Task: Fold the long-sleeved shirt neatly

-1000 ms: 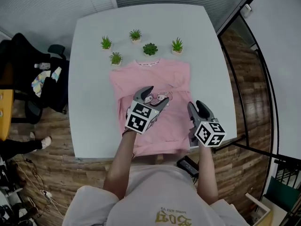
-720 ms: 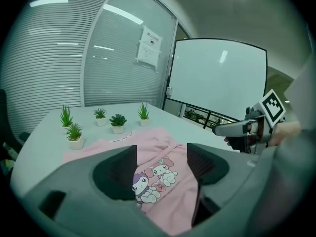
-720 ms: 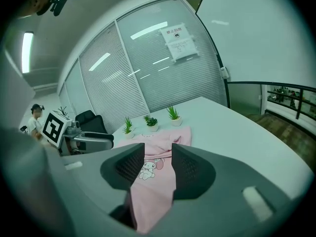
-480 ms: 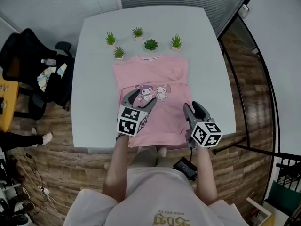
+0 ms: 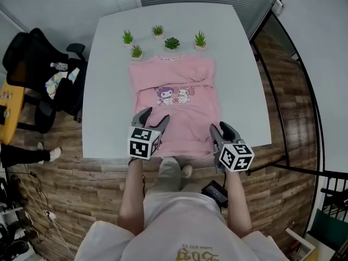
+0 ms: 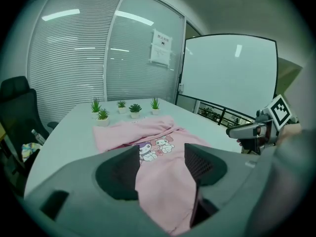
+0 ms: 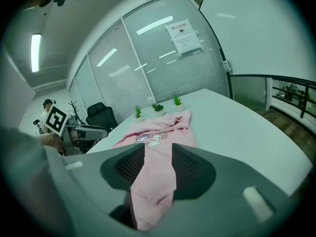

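Right now I am hovering both tools over the near hem of the pink long-sleeved shirt (image 5: 179, 118), which is lying flat on the bench (image 5: 109, 91) ahead of them. Left tool (image 5: 154, 116) is standing apart, its jaws having just been closing, with fabric between them ungripped. Right tool (image 5: 220, 128) is gaping likewise.

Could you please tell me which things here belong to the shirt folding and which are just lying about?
For the job: shirt, table.
Lying about: four potted plants, chair.
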Tool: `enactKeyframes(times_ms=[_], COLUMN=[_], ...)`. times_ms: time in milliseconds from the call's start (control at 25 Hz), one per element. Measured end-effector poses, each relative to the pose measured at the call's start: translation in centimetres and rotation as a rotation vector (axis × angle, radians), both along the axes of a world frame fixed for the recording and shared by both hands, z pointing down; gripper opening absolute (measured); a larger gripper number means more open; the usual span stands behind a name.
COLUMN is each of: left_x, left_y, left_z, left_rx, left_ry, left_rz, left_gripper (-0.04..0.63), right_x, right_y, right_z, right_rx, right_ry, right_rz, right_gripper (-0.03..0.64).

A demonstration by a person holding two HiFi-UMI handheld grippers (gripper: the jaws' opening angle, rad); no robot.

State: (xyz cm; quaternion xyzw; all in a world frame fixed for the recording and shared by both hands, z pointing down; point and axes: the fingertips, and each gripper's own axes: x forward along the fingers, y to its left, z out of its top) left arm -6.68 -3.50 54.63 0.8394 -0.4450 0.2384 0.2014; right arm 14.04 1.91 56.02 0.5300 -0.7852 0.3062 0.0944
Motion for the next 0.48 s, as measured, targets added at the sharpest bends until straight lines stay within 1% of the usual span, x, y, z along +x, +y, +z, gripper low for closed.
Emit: enactKeyframes(times_ms=[120, 280, 480], left_x=[-0.5, -1.2, -2.2], left_y=[1.1, 2.8, 5.1], left_z=[0.3, 0.7, 2.5], left_rx=[-0.005, -0.012, -0.061], left_ry=[-0.01, 0.003, -0.016], left_rz=[-0.005, -0.016, -0.003], left_gripper=[0.288, 0.288, 0.281], right_x=[0.2, -0.2, -1.4], right_y=[1.2, 2.5, 4.6], right_z=[1.0, 2.1, 4.0], right_rx=[-0.017, -0.031, -0.077], right_ry=[0.01, 0.023, 0.057], right_rz=[-0.01, -0.035, -0.12], right_gripper=[0.173, 0.173, 0.178])
